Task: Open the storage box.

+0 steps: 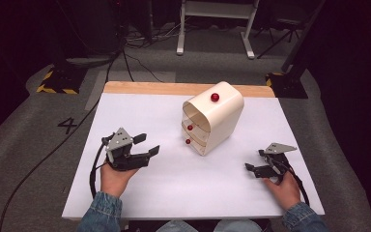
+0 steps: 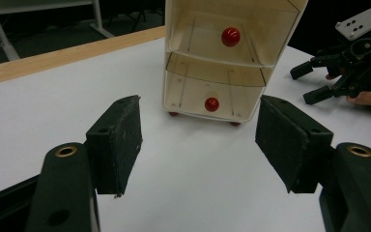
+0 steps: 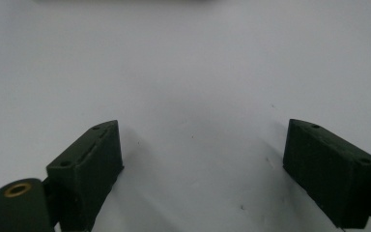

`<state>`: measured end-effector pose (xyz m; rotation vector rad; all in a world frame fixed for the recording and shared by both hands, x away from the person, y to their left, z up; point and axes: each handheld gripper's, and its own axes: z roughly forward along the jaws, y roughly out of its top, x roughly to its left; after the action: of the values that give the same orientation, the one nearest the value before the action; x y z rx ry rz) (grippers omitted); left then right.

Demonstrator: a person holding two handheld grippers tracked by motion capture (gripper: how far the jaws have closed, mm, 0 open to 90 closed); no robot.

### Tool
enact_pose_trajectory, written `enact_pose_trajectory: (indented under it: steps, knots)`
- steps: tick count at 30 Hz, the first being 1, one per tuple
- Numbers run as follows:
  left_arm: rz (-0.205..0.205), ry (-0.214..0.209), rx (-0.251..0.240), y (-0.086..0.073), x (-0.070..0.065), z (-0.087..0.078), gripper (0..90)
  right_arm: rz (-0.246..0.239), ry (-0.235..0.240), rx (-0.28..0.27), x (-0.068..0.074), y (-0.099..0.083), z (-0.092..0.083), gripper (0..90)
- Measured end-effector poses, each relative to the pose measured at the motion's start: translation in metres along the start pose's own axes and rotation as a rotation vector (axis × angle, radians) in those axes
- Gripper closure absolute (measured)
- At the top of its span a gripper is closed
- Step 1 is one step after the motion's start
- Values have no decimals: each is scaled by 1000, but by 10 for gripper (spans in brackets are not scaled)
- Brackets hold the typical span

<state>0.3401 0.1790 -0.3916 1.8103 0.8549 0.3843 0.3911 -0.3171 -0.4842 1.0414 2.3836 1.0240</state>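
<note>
Cream two-drawer cabinet [image 1: 215, 118] stood upright at the middle of the white table [image 1: 140, 193], toward its far edge, red knob [image 1: 215, 97] on top, a further red knob on each of the two clear drawer fronts [image 2: 212, 72], small red feet touching the surface. Left gripper [image 1: 147, 145] held in the left hand [image 1: 113, 179] near the table's left side, jaws spread wide and empty, aimed at the drawer fronts, well apart from the cabinet. Right gripper [image 1: 253, 162] held in the right hand [image 1: 285, 188] near the right front corner, jaws likewise parted with nothing between them, pointed down over bare tabletop.
</note>
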Motion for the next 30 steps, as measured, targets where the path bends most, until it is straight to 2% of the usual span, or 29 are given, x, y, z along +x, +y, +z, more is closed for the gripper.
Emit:
enact_pose_trajectory:
  steps: [4,10,13,17,21,23,24,26,30]
  knots:
    - [22,-14,-3,5,0,13,356,0,0,0,0,0,0,139]
    - [38,-60,-39,10,0,34,381,-1,-1,0,0,0,0,139]
    - [54,-80,-36,7,2,45,406,-2,-2,-1,0,0,0,138]
    - [48,-104,-48,3,3,63,424,-1,-2,0,0,0,0,138]
    - [61,-116,-54,-3,2,80,434,-1,-3,-1,1,0,0,138]
    - [68,-121,-44,-8,1,92,457,-2,-4,-1,1,0,0,138]
    - [68,-121,-44,-8,1,92,467,-3,-5,-1,1,0,0,138]
    - [73,-138,-49,-14,2,103,499,-3,-5,-1,1,0,0,138]
    - [48,-169,-55,-18,3,113,548,-2,-4,-1,1,0,0,138]
